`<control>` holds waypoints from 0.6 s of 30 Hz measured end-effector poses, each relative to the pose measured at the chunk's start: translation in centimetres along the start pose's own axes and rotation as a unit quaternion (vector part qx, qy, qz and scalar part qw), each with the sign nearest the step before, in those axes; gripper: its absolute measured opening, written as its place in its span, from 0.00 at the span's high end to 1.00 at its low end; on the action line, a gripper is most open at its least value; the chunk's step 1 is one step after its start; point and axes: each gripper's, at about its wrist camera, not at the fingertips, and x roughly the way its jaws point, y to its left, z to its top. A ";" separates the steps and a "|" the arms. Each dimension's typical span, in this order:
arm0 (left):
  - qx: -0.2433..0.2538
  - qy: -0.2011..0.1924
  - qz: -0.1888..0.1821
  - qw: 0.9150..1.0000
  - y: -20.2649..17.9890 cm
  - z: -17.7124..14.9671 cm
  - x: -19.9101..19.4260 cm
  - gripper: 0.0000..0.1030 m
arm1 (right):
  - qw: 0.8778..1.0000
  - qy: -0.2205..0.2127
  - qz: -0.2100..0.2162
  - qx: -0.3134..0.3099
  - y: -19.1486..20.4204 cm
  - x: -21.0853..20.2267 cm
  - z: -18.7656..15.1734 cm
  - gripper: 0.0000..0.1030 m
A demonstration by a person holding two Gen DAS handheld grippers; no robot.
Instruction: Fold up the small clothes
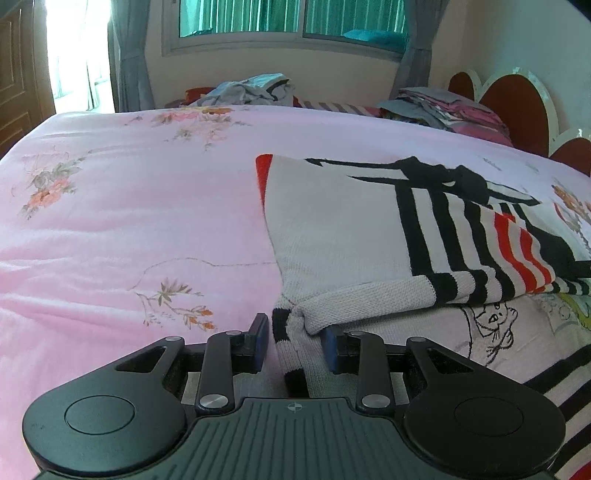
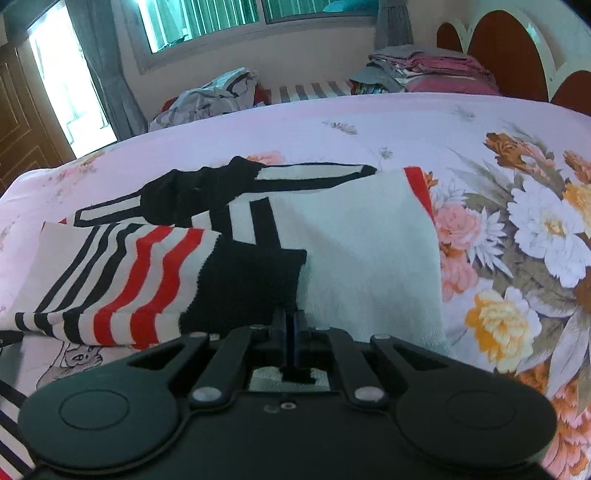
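Bed under a pink floral bedspread (image 1: 110,192), scalloped red headboard (image 1: 517,107) with white trim, wide window (image 1: 291,18) with grey curtains (image 1: 127,55), pale wall below, wooden door (image 1: 18,85) (panelled), strong daylight alongside it

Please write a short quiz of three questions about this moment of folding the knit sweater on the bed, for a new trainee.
1. True or false: the left claw is shut tight on the sweater.
2. What does the right claw hold? A) a pillow B) the sweater's near edge C) nothing
3. Fill in: the sweater lies on a pink bedcover printed with ____.

Key:
1. False. Its fingers stand apart, with a fold of knit cloth between them.
2. B. Its fingers are pressed together on the edge, at the black patch.
3. Flowers.
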 end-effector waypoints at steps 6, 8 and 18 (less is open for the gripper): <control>0.001 -0.006 -0.001 1.000 0.5 0.2 -1.6 0.70 | 1.000 0.015 0.003 -0.002 -0.3 -0.1 0.5 0.92; 0.003 -0.050 -0.004 0.999 0.5 0.3 -4.3 0.70 | 1.000 -0.018 0.002 0.000 -0.6 -1.8 1.0 0.82; 0.047 0.020 -0.050 0.997 -4.6 3.2 1.9 0.60 | 0.999 0.036 0.003 -0.014 0.3 1.6 2.2 0.89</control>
